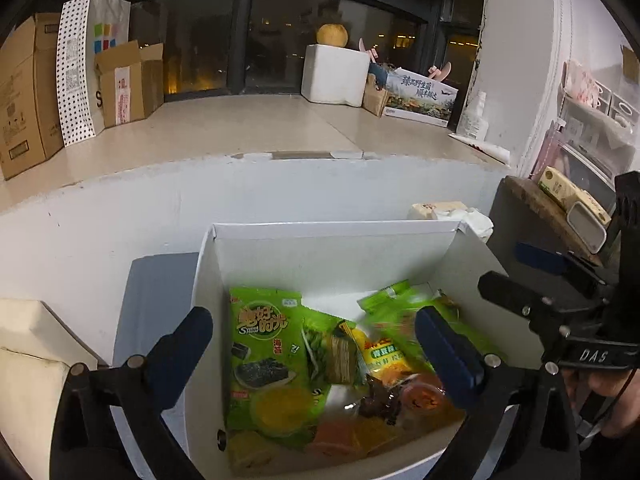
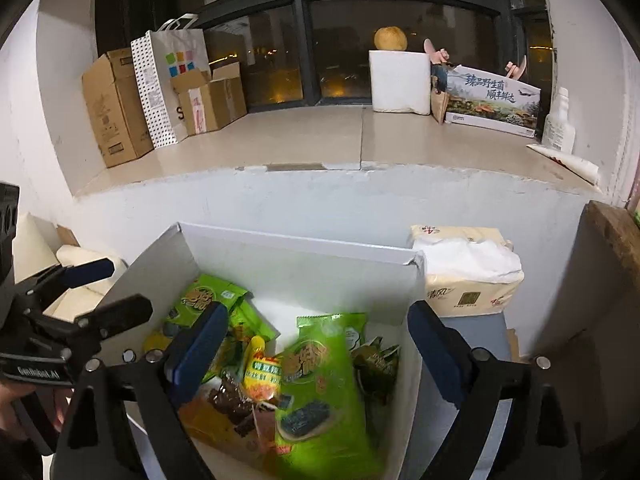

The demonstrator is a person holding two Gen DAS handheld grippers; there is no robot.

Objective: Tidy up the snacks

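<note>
While both claws hang over the white box [image 1: 332, 240], the snacks already lie inside it in a loose heap. The left claw [image 1: 316, 352] stands wide open with nothing between its fingers; the right claw [image 2: 316, 352] is likewise spread wide and holds nothing.

In the left wrist view a green seaweed bag [image 1: 266, 360] lies flat against the box's left side, with a yellow packet [image 1: 380, 354], a dark brown wrapped piece [image 1: 378, 398] and orange packets [image 1: 340, 436] beside and under it. The right wrist view shows a second seaweed bag [image 2: 320, 392] near the right wall and another green bag [image 2: 208, 300] toward the back corner.

No snack shows outside the box in either view; the tissue pack [image 2: 468, 280] just behind it is not a snack. So the gathering appears largely done. What seems left is tidying: the bags overlap at angles, and some are blurred, so their final rest cannot be told. Whether more snacks wait out of view cannot be told either. The ledge [image 2: 320, 140] beyond carries only cardboard boxes [image 2: 116, 108] and a paper bag [image 2: 172, 80].
</note>
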